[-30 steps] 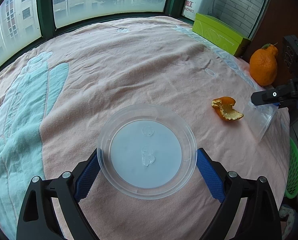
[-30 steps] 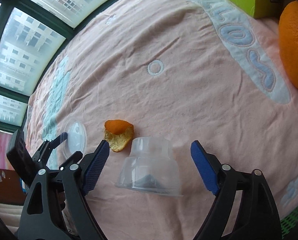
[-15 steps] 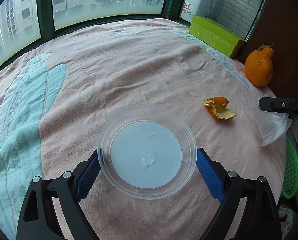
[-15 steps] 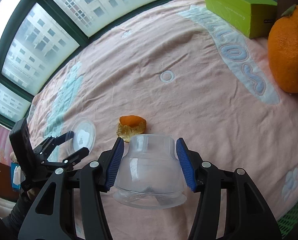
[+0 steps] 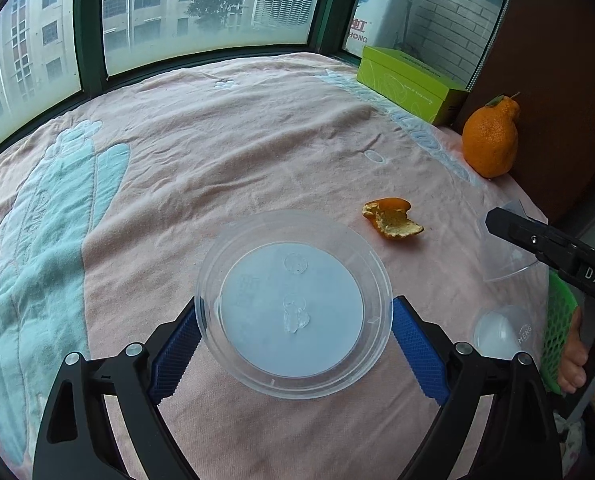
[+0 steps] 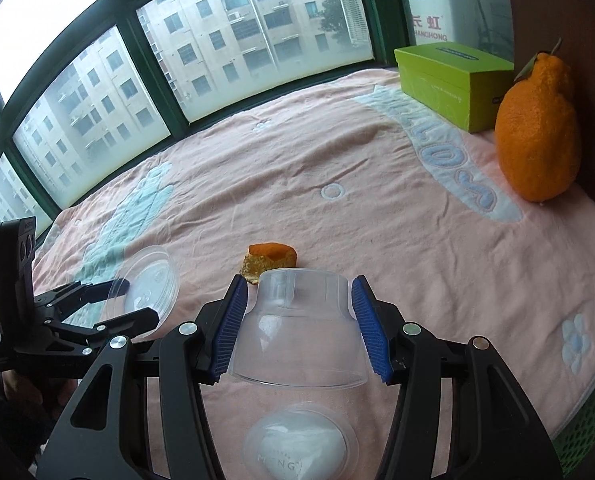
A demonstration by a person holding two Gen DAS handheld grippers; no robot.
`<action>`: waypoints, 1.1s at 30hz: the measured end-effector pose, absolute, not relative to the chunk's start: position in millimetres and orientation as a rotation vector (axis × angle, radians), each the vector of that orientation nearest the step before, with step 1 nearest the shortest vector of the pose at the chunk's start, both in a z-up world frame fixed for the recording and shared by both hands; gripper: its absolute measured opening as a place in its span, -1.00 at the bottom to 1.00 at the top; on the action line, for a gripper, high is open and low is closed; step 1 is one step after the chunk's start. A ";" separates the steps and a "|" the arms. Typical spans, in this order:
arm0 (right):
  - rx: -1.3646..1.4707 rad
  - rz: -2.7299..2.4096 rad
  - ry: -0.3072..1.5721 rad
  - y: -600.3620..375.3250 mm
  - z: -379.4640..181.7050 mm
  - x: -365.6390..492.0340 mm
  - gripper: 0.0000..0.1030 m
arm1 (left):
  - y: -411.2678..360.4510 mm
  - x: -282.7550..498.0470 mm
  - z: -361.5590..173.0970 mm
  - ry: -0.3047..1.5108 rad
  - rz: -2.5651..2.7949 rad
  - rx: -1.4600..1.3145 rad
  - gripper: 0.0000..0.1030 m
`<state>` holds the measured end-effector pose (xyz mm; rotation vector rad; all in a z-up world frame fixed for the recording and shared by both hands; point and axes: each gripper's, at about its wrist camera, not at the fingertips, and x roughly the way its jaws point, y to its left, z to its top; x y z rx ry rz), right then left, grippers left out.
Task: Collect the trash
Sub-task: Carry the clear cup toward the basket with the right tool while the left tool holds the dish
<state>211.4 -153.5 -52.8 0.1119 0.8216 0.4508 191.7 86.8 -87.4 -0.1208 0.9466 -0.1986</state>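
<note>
Orange peel on pink blanket, windowside.

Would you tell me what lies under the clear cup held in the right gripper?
Below the clear cup a domed lid lies on the pink cloth; what it covers cannot be seen.

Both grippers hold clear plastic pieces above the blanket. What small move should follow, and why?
Probably carry the clear cup, clamped in the right gripper, toward the green basket at the blanket's edge; the left gripper already grips the lid, leaving the orange peel.
</note>
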 end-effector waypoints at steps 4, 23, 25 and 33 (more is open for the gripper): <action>0.154 0.432 0.784 -168.9 -39.9 200.6 0.06 | 76.0 183.5 -74.7 0.923 -0.223 -0.100 0.72; 0.232 0.020 0.869 -364.1 -62.8 90.6 0.07 | -44.6 146.7 -24.2 0.840 -0.463 -0.036 0.72; 0.223 -0.040 0.899 -388.2 -71.9 81.8 0.07 | -60.8 143.3 -22.3 0.840 -0.491 -0.030 0.72; 0.199 -0.195 0.992 -452.4 -105.0 60.5 0.08 | -124.4 133.0 -23.1 0.856 -0.574 0.014 0.72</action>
